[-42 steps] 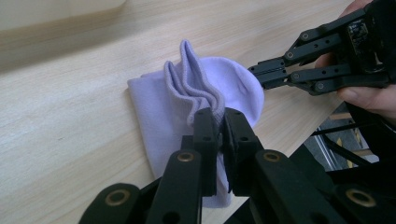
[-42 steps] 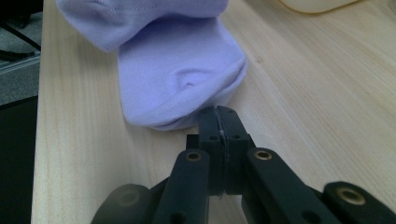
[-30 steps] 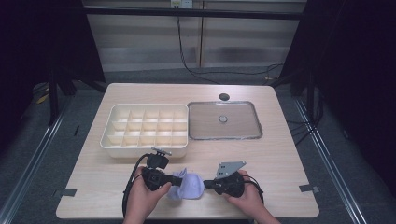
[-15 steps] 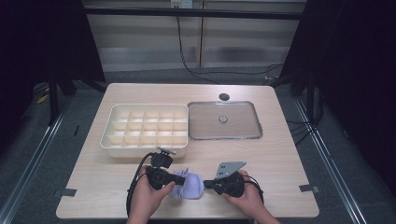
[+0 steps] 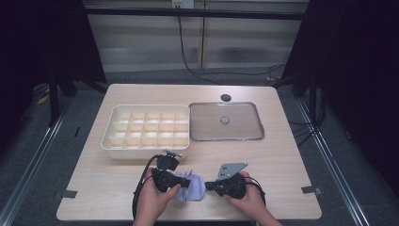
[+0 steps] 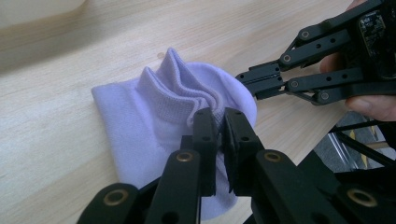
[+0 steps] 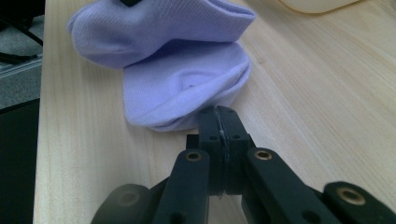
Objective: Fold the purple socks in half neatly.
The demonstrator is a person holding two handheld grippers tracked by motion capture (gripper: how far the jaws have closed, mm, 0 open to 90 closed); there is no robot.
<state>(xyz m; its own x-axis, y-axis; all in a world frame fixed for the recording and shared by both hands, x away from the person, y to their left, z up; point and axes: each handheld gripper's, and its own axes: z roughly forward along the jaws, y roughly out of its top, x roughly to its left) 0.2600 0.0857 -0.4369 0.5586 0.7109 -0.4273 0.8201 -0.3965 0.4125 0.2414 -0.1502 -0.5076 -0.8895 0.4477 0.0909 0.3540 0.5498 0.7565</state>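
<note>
Table (image 5: 291,155): pale wood, rectangular.
Sock (image 5: 192,186): lilac, folded, on the near edge between the two claws, left claw (image 5: 181,181), right claw (image 5: 210,186).
Box (image 5: 147,131): cream, divided, beyond left claw.
Tray (image 5: 225,121): metal, beyond right claw, beside box.

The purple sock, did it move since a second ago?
No. The purple sock lies in the same spot near the table's front edge, just below the divided box, between the two grippers, as it did earlier.

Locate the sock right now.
High view: the sock lies near the table's front edge, between the left claw and right claw, just in front of the divided box.
</note>
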